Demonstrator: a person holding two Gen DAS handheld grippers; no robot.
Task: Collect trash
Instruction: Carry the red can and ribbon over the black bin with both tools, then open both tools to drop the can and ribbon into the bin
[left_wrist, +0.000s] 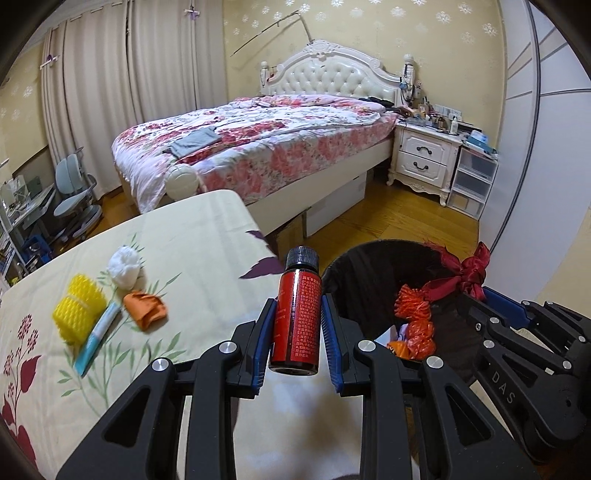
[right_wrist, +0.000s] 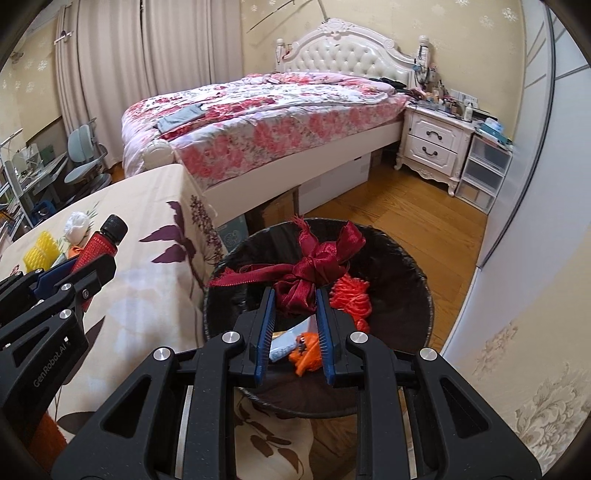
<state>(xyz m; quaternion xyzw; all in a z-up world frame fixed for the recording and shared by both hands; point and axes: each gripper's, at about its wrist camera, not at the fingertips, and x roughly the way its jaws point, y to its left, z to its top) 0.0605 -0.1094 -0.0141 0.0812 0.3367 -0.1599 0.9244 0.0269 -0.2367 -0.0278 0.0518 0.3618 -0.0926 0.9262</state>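
Observation:
My left gripper is shut on a red bottle with a black cap, held upright above the table edge, left of the black trash bin. The bottle also shows in the right wrist view. My right gripper is shut on a dark red ribbon bow and holds it over the bin. In the bin lie orange netting and a small packet. On the table lie a yellow foam net, a white tissue ball, an orange wrapper and a blue-white tube.
The table has a cream floral cloth. A bed stands behind it, with boxes under it. A white nightstand and plastic drawers stand at the right wall. A desk chair is at the far left.

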